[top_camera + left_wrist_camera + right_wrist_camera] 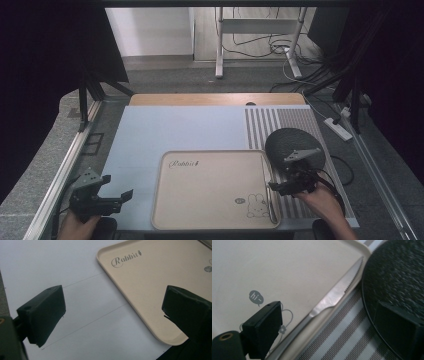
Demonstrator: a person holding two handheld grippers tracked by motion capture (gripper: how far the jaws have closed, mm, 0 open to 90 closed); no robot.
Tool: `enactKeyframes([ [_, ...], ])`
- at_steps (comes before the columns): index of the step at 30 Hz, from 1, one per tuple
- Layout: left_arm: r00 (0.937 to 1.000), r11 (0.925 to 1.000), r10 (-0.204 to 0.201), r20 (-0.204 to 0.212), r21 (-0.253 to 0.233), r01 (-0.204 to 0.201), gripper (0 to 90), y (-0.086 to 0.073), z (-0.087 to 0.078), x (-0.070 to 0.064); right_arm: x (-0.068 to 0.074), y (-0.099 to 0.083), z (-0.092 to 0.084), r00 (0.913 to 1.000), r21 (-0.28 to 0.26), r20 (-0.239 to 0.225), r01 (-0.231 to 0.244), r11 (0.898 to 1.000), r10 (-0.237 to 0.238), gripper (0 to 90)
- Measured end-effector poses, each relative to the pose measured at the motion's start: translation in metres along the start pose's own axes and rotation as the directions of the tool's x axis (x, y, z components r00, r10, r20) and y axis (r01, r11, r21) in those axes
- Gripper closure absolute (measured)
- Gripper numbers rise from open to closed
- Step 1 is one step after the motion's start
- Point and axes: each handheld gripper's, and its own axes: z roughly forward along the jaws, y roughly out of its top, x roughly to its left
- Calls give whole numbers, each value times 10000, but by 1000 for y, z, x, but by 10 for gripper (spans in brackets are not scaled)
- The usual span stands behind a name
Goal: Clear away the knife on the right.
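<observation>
A beige tray [210, 152] printed with "Rabbit" and a small rabbit drawing lies on the table's front middle. A steel knife [269, 192] lies along the tray's right rim, its serrated blade [342, 287] pointing away from me. My right gripper [280, 181] hovers just above the knife's handle end, open, and its pads [265, 325] stand clear of the knife [332, 296] on either side. My left gripper [117, 187] is at the front left, off the tray's corner [172, 340]. It is open with nothing between its fingers [47, 312].
A dark round plate [295, 147] sits on a striped placemat [280, 120] right of the tray, close behind my right gripper. A pale blue mat [165, 130] covers the table to the left and behind. Table legs and cables lie on the floor beyond.
</observation>
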Motion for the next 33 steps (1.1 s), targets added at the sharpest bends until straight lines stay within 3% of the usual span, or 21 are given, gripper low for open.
enactKeyframes([
  [11,10000,10000,-22,-29,44,22,51,0,1,0,-6,-23,-20,9980,-459,213,-588,9972,598,13],
  [18,10000,10000,-93,-27,17,93,51,0,1,1,-8,-29,-36,9937,-1257,493,-936,9876,1004,7],
  [24,9999,10000,-91,-49,29,91,50,0,0,1,-4,-35,-46,9910,-1349,850,-913,9866,1033,7],
  [33,9999,9999,-123,-43,-12,123,50,1,1,1,-4,-48,-62,9823,-1674,914,-1467,9749,1635,7],
])
